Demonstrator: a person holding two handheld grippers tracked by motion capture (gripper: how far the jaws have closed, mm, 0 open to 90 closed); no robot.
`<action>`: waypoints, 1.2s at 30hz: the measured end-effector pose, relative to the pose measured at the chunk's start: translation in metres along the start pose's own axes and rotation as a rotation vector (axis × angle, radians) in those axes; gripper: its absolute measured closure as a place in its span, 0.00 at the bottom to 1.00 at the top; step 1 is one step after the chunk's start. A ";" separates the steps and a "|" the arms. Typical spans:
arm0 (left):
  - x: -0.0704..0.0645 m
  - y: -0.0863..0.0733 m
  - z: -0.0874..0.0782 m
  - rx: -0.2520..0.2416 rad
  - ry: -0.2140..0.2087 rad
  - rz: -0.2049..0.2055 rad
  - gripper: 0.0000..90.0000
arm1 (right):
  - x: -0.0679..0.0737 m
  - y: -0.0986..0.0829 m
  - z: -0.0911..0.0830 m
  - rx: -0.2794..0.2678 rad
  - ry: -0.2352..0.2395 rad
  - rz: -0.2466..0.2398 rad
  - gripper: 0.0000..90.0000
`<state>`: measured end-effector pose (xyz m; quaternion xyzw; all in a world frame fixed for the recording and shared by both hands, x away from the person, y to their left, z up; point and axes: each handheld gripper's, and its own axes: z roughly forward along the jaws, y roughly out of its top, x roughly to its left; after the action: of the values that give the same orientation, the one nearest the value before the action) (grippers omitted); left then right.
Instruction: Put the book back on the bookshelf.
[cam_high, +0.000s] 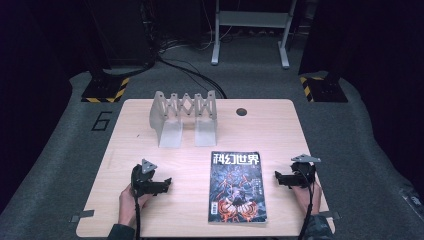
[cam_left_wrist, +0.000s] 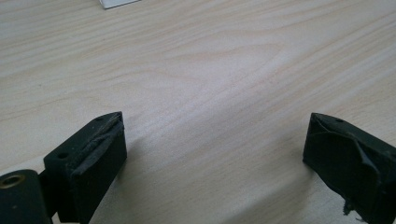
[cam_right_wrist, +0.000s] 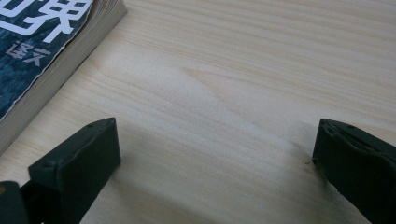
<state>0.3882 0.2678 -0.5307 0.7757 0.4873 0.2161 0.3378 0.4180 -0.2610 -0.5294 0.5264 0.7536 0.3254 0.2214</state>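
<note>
A magazine (cam_high: 236, 187) with a dark cover and white title characters lies flat on the wooden table (cam_high: 280, 130), right of centre near the front. My left gripper (cam_high: 167, 182) rests on the table left of it, jaws wide apart over bare wood (cam_left_wrist: 215, 140). My right gripper (cam_high: 276, 176) sits just right of the magazine, also open, its jaws pointing toward the magazine's edge (cam_right_wrist: 60, 51). Nothing lies between either pair of jaws.
A grey accordion-style rack (cam_high: 184, 115) with two sloped feet stands at the back of the table. A round cable hole (cam_high: 242, 111) is behind the magazine. Dark floor, cables and stands surround the table.
</note>
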 end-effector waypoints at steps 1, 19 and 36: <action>0.000 0.000 0.000 0.000 0.000 0.000 0.06 | 0.000 0.000 0.000 0.003 0.000 0.000 0.01; 0.000 -0.001 -0.002 0.016 -0.015 0.020 0.06 | 0.031 0.008 -0.024 0.022 0.140 -0.014 0.05; 0.000 -0.001 -0.003 0.018 -0.014 0.017 0.06 | 0.083 0.007 -0.016 0.095 0.275 -0.109 0.33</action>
<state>0.3857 0.2685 -0.5296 0.7843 0.4802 0.2092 0.3325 0.3831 -0.1858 -0.5131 0.4451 0.8188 0.3460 0.1085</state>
